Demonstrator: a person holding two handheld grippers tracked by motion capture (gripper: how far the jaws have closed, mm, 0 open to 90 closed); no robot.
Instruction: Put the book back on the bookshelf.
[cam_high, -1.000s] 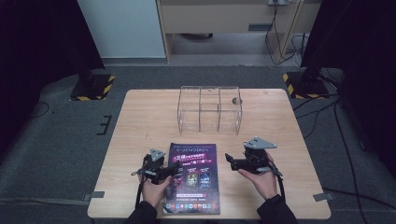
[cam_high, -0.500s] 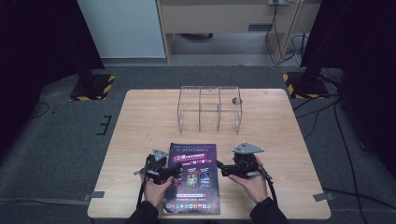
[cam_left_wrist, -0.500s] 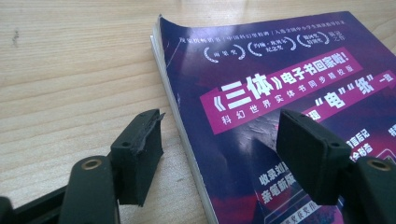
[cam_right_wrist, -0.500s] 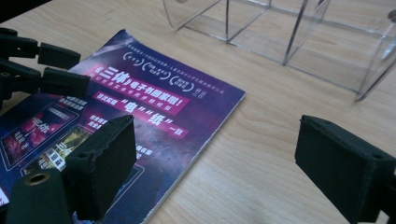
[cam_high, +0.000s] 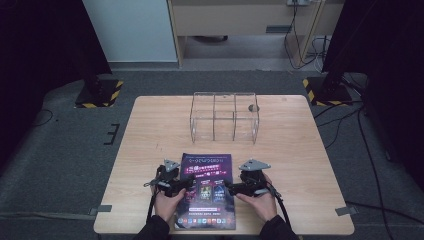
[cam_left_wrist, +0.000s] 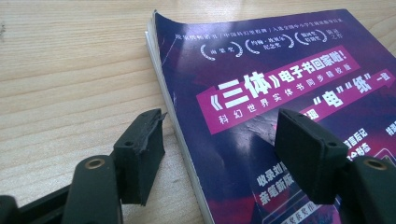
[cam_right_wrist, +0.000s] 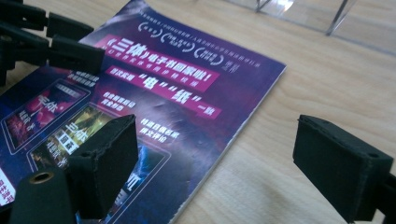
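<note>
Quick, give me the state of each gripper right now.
Left gripper: open, jaws straddling the left edge of the magazine, holding nothing.
Right gripper: open, jaws straddling the magazine's right edge, holding nothing.

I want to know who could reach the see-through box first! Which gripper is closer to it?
Right, slightly. The right gripper sits at the magazine's right edge, below the clear box; the left gripper sits at its left edge, farther aside.
</note>
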